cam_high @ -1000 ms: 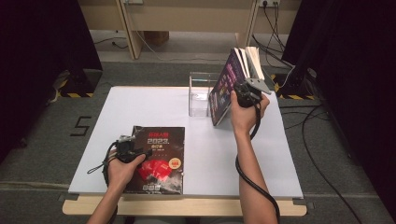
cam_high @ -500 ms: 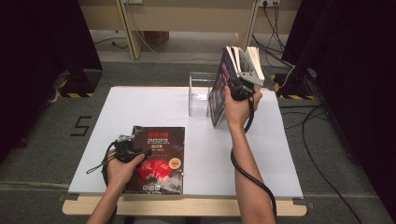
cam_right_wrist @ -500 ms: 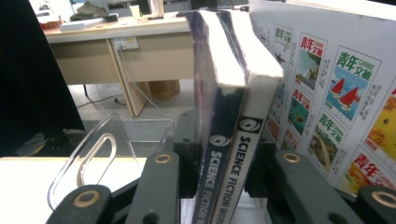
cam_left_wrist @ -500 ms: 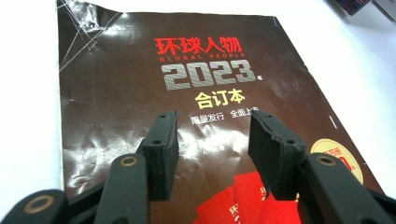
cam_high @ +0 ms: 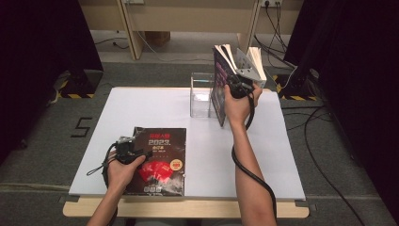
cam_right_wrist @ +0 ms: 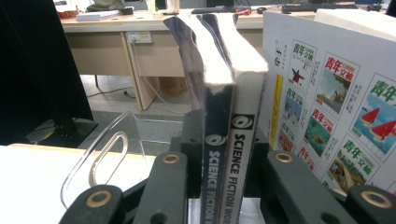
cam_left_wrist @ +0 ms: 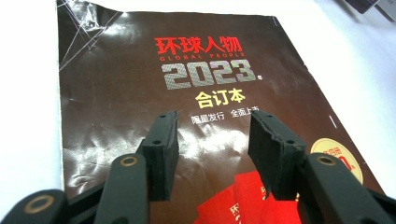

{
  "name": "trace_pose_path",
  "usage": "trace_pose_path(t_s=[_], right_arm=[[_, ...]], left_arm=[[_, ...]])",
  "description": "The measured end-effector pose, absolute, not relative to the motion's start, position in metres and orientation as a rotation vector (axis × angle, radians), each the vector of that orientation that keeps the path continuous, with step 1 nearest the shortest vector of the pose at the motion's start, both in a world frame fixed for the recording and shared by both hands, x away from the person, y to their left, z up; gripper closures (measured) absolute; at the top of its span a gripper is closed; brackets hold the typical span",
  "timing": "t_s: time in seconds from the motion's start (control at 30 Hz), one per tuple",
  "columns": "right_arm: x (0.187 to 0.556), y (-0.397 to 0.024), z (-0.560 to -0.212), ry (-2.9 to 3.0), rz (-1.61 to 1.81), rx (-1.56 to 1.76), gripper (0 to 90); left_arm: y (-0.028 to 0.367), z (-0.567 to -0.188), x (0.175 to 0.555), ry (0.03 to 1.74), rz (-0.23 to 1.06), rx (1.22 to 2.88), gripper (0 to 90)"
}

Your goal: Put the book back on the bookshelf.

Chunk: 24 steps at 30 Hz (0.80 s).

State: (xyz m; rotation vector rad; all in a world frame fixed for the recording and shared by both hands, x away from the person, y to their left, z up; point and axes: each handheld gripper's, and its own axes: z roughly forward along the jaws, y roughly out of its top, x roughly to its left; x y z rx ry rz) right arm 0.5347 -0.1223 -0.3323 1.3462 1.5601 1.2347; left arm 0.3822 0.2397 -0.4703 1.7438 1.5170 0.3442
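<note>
A dark magazine [cam_high: 162, 157] marked 2023 [cam_left_wrist: 210, 77] lies flat at the table's front. My left gripper [cam_high: 133, 149] [cam_left_wrist: 212, 128] hovers low over its cover, open, with nothing between the jaws. At the back, my right gripper [cam_high: 236, 84] [cam_right_wrist: 225, 140] holds two upright Science Fiction World magazines [cam_right_wrist: 229, 154] [cam_high: 220, 82] by their spines. Its jaws have just been closing and now press on both sides. A white-backed digest [cam_right_wrist: 336, 93] [cam_high: 256, 63] leans against them on the right.
A clear acrylic book stand [cam_high: 201, 94] [cam_right_wrist: 100, 158] stands just left of the held magazines. The white table top [cam_high: 141, 108] ends at a wooden front edge. Cables run over the grey floor at the right; desk legs stand behind.
The right hand has carried the upright magazines a little left, closer to the clear stand, and its jaws have narrowed on the spines. The left hand has stayed still.
</note>
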Motion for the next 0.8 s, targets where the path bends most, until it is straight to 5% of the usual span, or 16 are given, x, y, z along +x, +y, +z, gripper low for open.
trace_pose_path(t_s=[0.8], right_arm=[[0.516, -0.123, -0.346, 1.427, 1.198, 1.286, 76.4]], left_arm=[[0.237, -0.472, 0.382, 1.502, 0.331, 1.755, 52.0]])
